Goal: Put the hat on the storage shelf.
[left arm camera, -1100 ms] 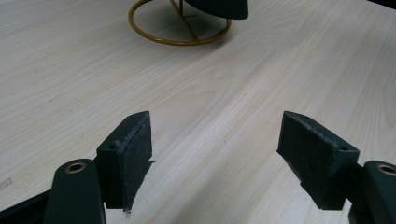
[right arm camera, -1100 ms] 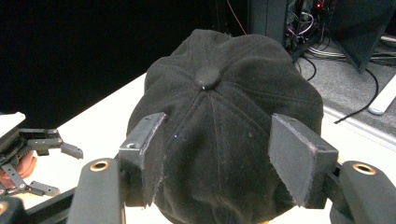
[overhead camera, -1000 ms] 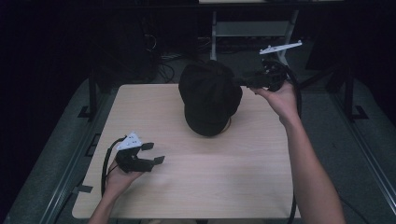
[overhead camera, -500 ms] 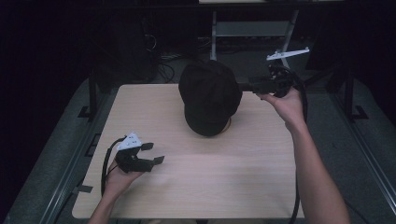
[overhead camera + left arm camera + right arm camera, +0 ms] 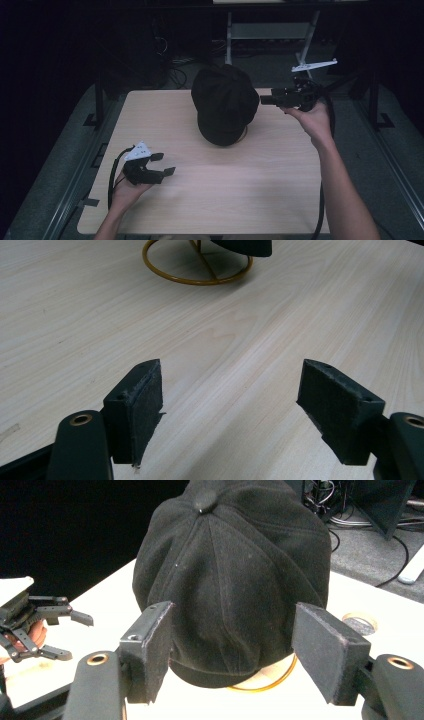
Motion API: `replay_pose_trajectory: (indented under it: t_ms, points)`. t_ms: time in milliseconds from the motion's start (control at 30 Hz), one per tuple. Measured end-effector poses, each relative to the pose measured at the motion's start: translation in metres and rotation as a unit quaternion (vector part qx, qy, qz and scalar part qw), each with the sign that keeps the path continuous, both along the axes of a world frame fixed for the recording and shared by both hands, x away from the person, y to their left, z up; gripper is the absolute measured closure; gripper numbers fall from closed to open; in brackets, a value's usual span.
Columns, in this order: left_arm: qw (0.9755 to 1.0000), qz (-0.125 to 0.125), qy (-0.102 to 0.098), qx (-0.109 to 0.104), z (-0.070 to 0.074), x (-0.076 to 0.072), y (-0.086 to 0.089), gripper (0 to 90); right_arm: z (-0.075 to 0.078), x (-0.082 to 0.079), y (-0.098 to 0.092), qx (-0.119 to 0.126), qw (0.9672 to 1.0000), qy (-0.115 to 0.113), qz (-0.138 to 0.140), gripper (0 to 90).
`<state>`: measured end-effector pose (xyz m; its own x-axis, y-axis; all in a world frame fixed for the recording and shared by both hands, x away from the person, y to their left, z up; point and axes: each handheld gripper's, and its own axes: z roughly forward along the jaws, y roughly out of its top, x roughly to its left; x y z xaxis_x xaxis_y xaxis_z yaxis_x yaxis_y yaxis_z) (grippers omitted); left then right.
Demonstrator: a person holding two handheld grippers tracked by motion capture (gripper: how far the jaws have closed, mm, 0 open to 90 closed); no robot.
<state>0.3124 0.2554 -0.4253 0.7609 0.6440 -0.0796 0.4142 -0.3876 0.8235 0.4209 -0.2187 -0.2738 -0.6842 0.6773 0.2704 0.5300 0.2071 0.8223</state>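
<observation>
A black cap (image 5: 223, 102) with a top button sits on a gold wire stand (image 5: 196, 265) at the back middle of the table. My right gripper (image 5: 266, 99) hovers just right of the cap, pointing at it, jaws open and empty; in its own view the cap (image 5: 231, 570) stands close ahead between the two pads (image 5: 155, 647). Down at the front left, my left gripper (image 5: 165, 164) rests low over the table, open, holding nothing. Its view shows the stand's round base and the cap's lower edge (image 5: 245, 246) far ahead.
The light wooden table (image 5: 260, 195) has bare room across its front and right. A round tape roll (image 5: 361, 622) lies on the table behind the cap. Metal frame legs and cables (image 5: 170, 50) stand on the dark floor beyond the table's back edge.
My right gripper has dropped lower and turned toward the cap's right side. The left gripper has stayed still.
</observation>
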Motion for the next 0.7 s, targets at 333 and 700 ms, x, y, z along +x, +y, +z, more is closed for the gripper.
replay_pose_trajectory:
  t_ms: [333, 700]
  points:
    - [1.0, 0.003, 0.003, -0.004, 0.0, 0.0, 0.002, 24.6, -0.015, -0.006, -0.008, 0.004, 0.9999, 0.01, -0.001, 29.4]
    - [1.0, 0.005, 0.003, -0.004, 0.0, 0.0, 0.002, 24.4, -0.027, -0.012, -0.017, 0.009, 0.9998, 0.019, -0.005, 27.7]
